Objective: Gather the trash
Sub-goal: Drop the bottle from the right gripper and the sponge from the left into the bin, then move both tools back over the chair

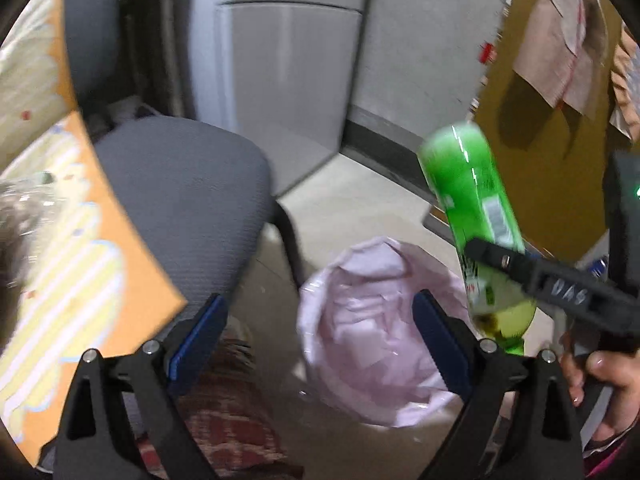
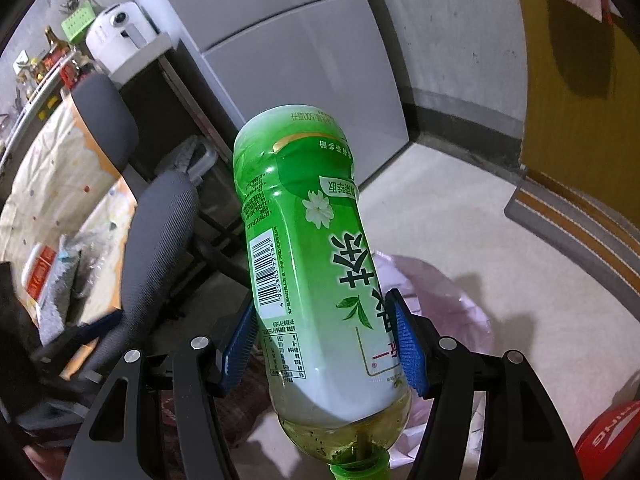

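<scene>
A green tea bottle (image 2: 312,264) with a green label hangs cap-down, clamped between the blue pads of my right gripper (image 2: 324,344), which is shut on it. In the left wrist view the same bottle (image 1: 476,204) sits tilted above the right rim of a bin lined with a pale pink bag (image 1: 372,332), with the right gripper (image 1: 504,260) across it and a hand (image 1: 600,384) below. My left gripper (image 1: 320,328) is open over the floor and the bin's left side, holding nothing. The pink bag (image 2: 448,304) shows behind the bottle.
A grey office chair (image 1: 180,192) stands left of the bin, beside a table with an orange and yellow patterned cloth (image 1: 60,240) carrying crinkled plastic (image 1: 24,212). A grey cabinet (image 1: 288,60) and a mustard door (image 1: 540,120) lie beyond. A doormat (image 2: 580,216) lies right.
</scene>
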Tool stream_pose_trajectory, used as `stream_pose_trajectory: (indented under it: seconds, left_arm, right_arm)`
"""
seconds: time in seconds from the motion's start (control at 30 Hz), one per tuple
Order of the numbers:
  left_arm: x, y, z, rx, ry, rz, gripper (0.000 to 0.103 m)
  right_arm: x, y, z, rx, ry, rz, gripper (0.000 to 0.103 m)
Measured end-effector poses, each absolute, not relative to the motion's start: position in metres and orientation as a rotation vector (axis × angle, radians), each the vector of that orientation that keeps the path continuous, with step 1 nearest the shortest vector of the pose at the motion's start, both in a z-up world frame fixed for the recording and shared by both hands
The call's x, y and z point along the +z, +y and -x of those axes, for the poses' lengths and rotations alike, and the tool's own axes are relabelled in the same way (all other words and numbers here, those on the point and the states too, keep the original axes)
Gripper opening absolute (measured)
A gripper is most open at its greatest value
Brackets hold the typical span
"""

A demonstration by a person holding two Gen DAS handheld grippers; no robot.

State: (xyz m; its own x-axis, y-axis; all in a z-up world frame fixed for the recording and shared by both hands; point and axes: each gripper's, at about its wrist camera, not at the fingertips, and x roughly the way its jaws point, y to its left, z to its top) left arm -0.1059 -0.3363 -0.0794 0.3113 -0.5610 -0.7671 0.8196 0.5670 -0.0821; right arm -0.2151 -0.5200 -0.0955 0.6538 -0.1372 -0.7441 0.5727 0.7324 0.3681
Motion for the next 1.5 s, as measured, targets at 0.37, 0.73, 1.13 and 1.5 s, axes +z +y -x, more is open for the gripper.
stream_pose_trajectory:
  seconds: [0.37, 0.73, 1.13, 1.5]
  left_arm:
    - [-0.061, -0.278, 0.087, -0.825, 0.805, -0.284, 0.091]
    - [-0.039, -0.207, 0.073, -0.663, 0.765, -0.239, 0.091]
    - [-0.024, -0.097, 0.043, -0.386, 0.747, -0.175, 0.091]
    - [-0.012, 0.006, 0.005, -0.095, 0.746, -0.093, 0.091]
  right_arm:
    - [-0.092, -0.507, 0.199, -0.441, 0.791, -0.58, 0.075]
    - [-0.03, -0.446, 0.168, -0.263, 0.732, -0.462, 0.075]
    - [0.007, -0.338, 0.093, 0.067, 0.708, -0.307, 0.066]
    - [0.042, -0.226, -0.003, 0.266, 0.665, -0.121, 0.066]
